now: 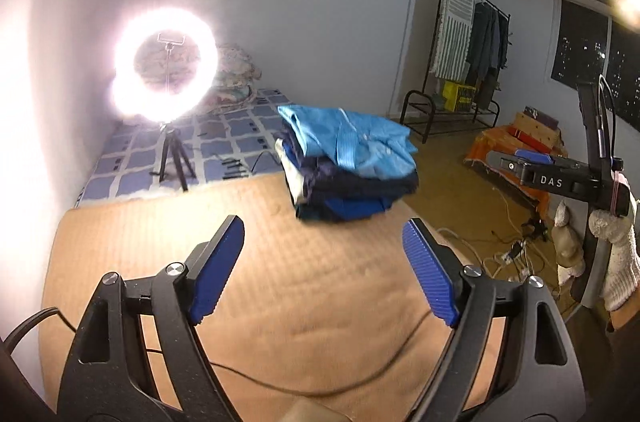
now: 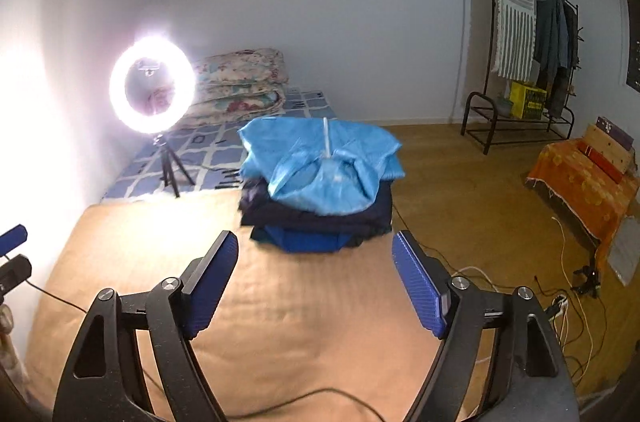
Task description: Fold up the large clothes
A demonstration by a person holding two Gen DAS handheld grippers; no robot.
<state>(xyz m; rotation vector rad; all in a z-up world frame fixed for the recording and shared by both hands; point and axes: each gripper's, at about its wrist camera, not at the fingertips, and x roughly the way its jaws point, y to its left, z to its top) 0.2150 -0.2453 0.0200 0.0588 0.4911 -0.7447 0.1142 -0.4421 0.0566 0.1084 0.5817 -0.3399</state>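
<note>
The ring light (image 1: 166, 66) glares so hard in both views that the wall and bedding behind it wash out, and the folded quilt (image 2: 240, 82) is partly hidden by it. Motion blur softens the stack of folded clothes (image 2: 318, 182), so its lower layers are hard to separate: a light blue garment (image 2: 320, 158) lies crumpled on top, with dark navy and bright blue pieces beneath. The stack sits on the tan blanket (image 1: 260, 302), near its far edge and close to the bed's right side. The left gripper (image 1: 323, 272) and right gripper (image 2: 315, 284) both stand wide apart, released, with nothing between the blue pads, hovering above bare blanket short of the stack
</note>
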